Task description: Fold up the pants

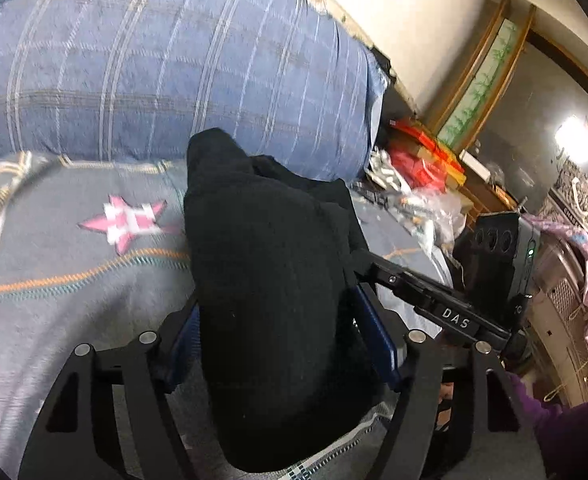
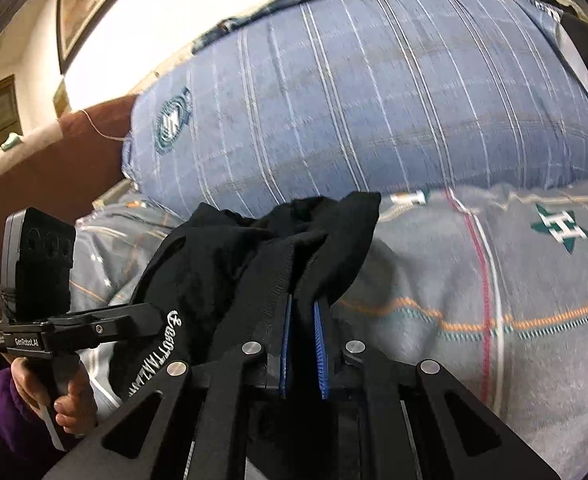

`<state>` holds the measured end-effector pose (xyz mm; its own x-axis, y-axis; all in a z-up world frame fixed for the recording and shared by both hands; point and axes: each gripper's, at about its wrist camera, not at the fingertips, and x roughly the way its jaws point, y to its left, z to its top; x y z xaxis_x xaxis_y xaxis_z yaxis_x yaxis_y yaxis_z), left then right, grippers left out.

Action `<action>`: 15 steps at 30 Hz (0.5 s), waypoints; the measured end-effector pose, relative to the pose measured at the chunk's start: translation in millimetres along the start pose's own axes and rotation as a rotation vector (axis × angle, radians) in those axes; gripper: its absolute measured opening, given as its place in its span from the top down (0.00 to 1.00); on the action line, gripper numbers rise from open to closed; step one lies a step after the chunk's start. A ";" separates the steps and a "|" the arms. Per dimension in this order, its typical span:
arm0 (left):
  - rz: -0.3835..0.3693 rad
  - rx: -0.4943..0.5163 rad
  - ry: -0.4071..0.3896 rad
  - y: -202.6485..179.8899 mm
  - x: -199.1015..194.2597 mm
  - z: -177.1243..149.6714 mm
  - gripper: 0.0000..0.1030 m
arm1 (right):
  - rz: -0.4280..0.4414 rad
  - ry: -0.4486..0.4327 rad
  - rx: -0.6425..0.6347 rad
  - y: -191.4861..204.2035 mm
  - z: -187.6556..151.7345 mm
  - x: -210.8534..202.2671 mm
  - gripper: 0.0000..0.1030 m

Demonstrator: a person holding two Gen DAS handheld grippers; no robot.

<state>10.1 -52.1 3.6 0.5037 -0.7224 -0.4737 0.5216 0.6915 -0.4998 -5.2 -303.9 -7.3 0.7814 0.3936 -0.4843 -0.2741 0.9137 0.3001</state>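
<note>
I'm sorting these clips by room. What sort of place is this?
Most likely a lived-in bedroom: a bed with a grey star-patterned bedspread, a big blue plaid pillow against the wall, and a cluttered side table beside it.

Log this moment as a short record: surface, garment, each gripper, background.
surface: grey bedspread with star motifs
garment: black pants, bunched and lifted off the spread, white lettering on one part
left gripper: jaws wide, thick wad of the pants between its blue pads
right gripper: jaws nearly together, shut on a thin fold of the pants
background: blue plaid pillow behind the pants; clutter with red boxes at the bedside
</note>
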 end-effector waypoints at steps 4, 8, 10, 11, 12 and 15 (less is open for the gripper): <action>0.037 -0.036 -0.049 11.9 -18.0 9.5 0.31 | 0.038 -0.022 0.010 14.3 13.1 10.0 0.91; 0.151 -0.073 -0.046 32.1 -21.4 13.5 0.31 | 0.072 -0.004 0.029 31.6 21.7 32.2 0.91; 0.219 -0.116 -0.008 49.2 -14.5 11.7 0.31 | 0.071 0.046 0.046 38.7 21.9 52.3 0.91; 0.262 -0.147 0.024 59.2 -8.1 9.6 0.31 | 0.056 0.082 0.058 40.5 20.5 63.8 0.91; 0.293 -0.167 0.051 66.0 -3.0 6.9 0.31 | 0.032 0.130 0.071 42.2 17.7 78.6 0.87; 0.391 -0.220 0.117 88.4 13.4 -0.1 0.23 | -0.094 0.253 0.031 46.0 3.3 111.7 0.79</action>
<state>62.8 -0.6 -46.9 0.5459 -0.4124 -0.7293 0.1434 0.9036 -0.4036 71.2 -218.2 -44.9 0.6363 0.3236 -0.7003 -0.1865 0.9454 0.2674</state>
